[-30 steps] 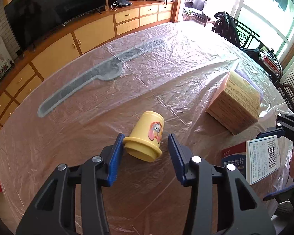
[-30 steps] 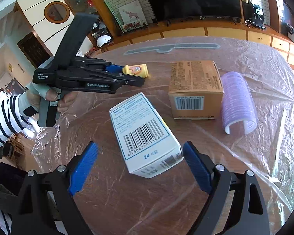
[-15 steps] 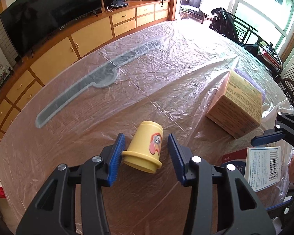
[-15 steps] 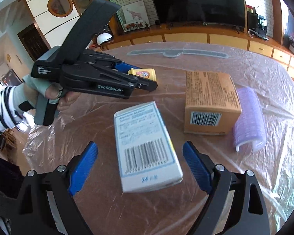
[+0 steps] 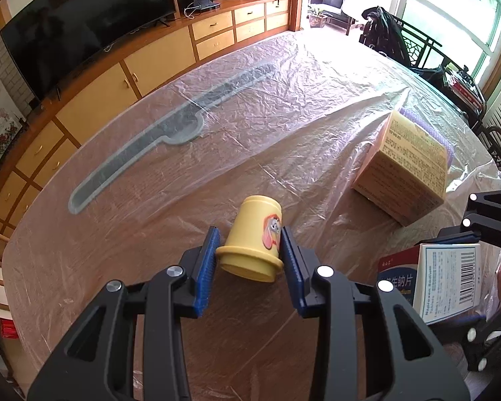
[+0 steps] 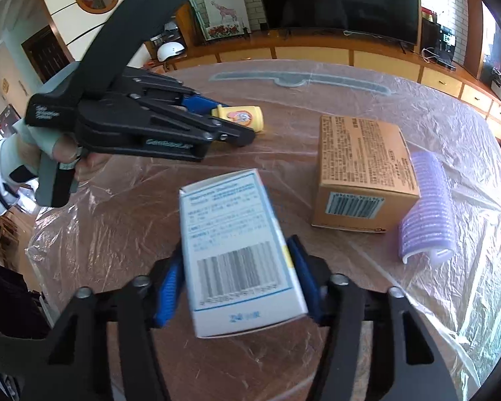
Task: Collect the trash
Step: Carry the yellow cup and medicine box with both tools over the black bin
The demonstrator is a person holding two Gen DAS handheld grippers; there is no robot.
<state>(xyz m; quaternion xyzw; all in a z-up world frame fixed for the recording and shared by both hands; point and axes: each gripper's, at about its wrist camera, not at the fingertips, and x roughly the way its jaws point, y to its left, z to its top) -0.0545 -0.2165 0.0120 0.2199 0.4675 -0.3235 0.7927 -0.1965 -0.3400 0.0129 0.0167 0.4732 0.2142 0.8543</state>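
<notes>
Right wrist view shows the right gripper (image 6: 233, 280) just closed onto the white medicine box (image 6: 237, 250), while the left gripper (image 5: 250, 264) now clamps the yellow cup (image 5: 255, 237), so both pieces seem ready to lift.

A large rounded brown counter (image 5: 123, 240) carries everything, wrapped in a crinkled clear plastic sheet (image 5: 284, 77) that hangs loose over its edges. Under the sheet, toward the far side, lies a long grey strip (image 5: 170, 133) with a round bulge at its middle. A yellow cup (image 5: 254, 237) lies on its side near the middle. To its right stands a tan cardboard box (image 6: 364, 170), and a ribbed purple piece (image 6: 427, 207) lies against the box's right side. A white medicine box (image 6: 237, 250) sits nearest, left of the cardboard box
</notes>
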